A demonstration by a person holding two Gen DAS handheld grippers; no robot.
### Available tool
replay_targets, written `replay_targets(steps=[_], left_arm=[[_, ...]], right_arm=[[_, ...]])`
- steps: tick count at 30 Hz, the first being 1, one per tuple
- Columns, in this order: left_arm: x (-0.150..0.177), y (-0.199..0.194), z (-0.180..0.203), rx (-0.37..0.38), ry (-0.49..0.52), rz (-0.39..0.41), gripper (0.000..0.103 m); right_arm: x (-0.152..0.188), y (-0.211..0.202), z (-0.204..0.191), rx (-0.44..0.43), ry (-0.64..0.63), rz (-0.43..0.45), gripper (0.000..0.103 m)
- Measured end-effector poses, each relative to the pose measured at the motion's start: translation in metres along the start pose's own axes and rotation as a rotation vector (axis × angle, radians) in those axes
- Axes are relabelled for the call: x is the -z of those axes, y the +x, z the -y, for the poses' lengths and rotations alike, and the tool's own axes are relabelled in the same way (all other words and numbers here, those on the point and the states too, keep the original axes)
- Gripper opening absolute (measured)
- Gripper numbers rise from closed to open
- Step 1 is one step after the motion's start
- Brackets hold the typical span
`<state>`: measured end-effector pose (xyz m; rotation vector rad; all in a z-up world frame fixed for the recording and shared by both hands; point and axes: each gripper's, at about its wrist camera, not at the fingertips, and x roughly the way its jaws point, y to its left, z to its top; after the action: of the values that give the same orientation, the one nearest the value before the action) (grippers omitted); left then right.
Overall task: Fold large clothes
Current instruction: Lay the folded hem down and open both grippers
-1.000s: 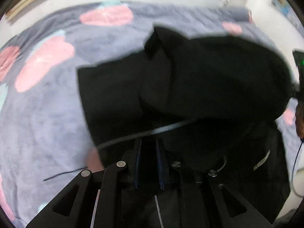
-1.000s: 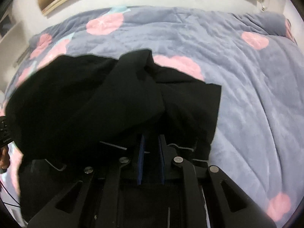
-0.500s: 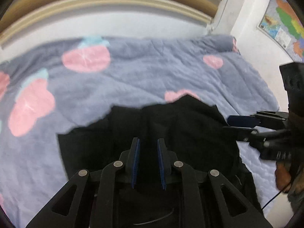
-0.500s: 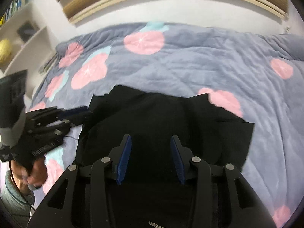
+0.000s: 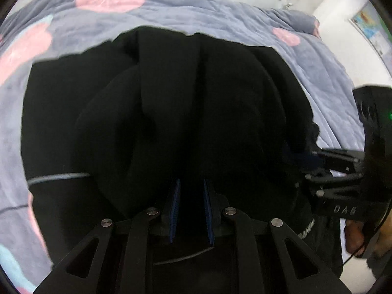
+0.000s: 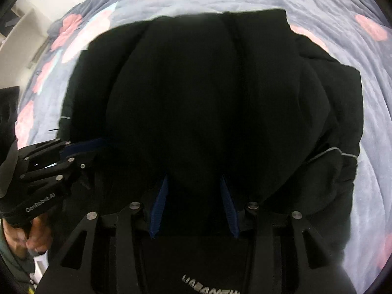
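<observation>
Black, soft, bulky garment with thin grey piping (image 6: 210, 93) lies bunched on the bed, on the grey-lilac plush quilt with pink fruit prints (image 5: 196, 12); upper part doubled over into a rounded hump, lower hem with white lettering nearest the cameras. Left tongs (image 5: 189, 210): blue pads narrowly apart, fold edge in front of them; a pinch can't be confirmed, dark cloth hides contact. Right tongs (image 6: 193, 205): spread wider, no pinch visible, hump edge lying between the tips. Both point steeply down at the near edge of the fold. Judgement: fold just laid, next is flattening. To do well: free both sides evenly, press the hump flat, line up side edges, keep piping seams straight, avoid dragging the quilt.
</observation>
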<state>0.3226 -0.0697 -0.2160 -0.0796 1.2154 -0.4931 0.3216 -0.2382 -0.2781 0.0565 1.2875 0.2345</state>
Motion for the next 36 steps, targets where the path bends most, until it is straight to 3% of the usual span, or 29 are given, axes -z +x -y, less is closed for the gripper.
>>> replay_targets(steps=[6,12,16,19,21,22,26,28,29,30,33,34,35,36], left_arm=[[-0.001,0.018,-0.004,-0.003,-0.024,-0.009,0.019],[-0.002,-0.029,0.002,0.02,0.022,0.017,0.019],[-0.009,-0.062,-0.002,0.037,0.005,0.088,0.022],[-0.022,-0.07,-0.016,0.057,-0.055,0.124,0.03],[-0.031,-0.066,-0.025,0.018,-0.088,0.126,0.049],[-0.033,-0.062,-0.03,0.001,-0.109,0.118,0.052],[-0.041,-0.046,-0.041,0.07,-0.194,0.083,0.054],[-0.045,-0.042,-0.045,0.117,-0.218,0.079,0.056],[-0.049,-0.039,-0.045,0.125,-0.222,0.081,0.057],[-0.051,-0.036,-0.045,0.137,-0.226,0.085,0.058],[-0.059,-0.026,-0.044,0.167,-0.231,0.095,0.054],[-0.062,-0.02,-0.042,0.181,-0.218,0.095,0.043],[-0.064,-0.016,-0.041,0.187,-0.204,0.083,0.004],[-0.066,-0.012,-0.037,0.19,-0.187,0.061,0.006]], right_arm=[[0.002,0.004,0.004,-0.013,0.0,0.002,0.046],[0.016,-0.058,0.04,-0.137,0.113,0.087,0.048],[0.022,-0.084,0.08,-0.103,0.241,0.138,0.052],[0.017,-0.082,0.101,-0.105,0.315,0.144,0.059],[0.008,-0.077,0.109,-0.142,0.361,0.142,0.063],[0.002,-0.076,0.109,-0.154,0.368,0.143,0.066],[-0.025,-0.057,0.084,-0.128,0.322,0.128,0.073],[-0.031,-0.041,0.078,-0.066,0.32,0.1,0.073],[-0.034,-0.035,0.078,-0.06,0.325,0.09,0.071],[-0.034,-0.029,0.077,-0.058,0.33,0.083,0.05],[-0.038,-0.034,0.074,-0.014,0.321,0.128,0.021],[-0.038,-0.04,0.073,0.0,0.31,0.144,0.016],[-0.039,-0.048,0.072,0.02,0.298,0.162,0.015],[-0.04,-0.06,0.07,0.043,0.285,0.192,0.014]])
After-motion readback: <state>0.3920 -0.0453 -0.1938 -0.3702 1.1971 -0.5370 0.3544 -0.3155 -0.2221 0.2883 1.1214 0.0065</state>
